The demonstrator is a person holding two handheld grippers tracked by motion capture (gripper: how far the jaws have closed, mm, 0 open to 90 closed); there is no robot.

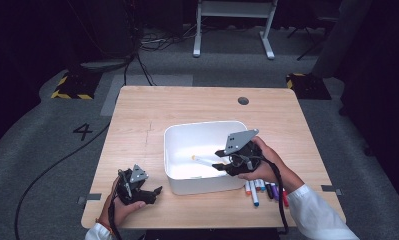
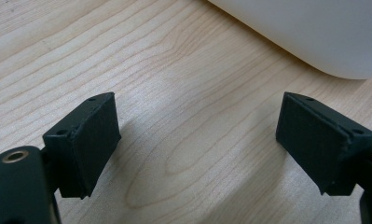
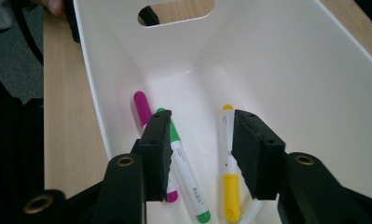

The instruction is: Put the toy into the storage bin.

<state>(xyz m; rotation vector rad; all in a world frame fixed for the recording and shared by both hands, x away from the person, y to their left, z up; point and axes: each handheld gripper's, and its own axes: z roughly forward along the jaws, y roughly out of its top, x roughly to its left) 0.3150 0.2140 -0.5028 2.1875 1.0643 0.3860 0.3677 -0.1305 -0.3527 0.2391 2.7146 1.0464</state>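
The right gripper (image 3: 200, 154) hangs over the bin (image 3: 286, 70), jaws parted with nothing pinched, so the yellow pen (image 3: 230, 186) lies among the others (more wait on the bench (image 1: 137, 125)); left gripper (image 2: 197, 144) rests spread.

The left hand (image 1: 121, 205) holds the left claw (image 1: 154, 192) low with its jaws wide apart and nothing between them. The right hand (image 1: 264, 162) holds the right claw (image 1: 218, 162) tilted downward; its jaws stand partly apart, gripping nothing.
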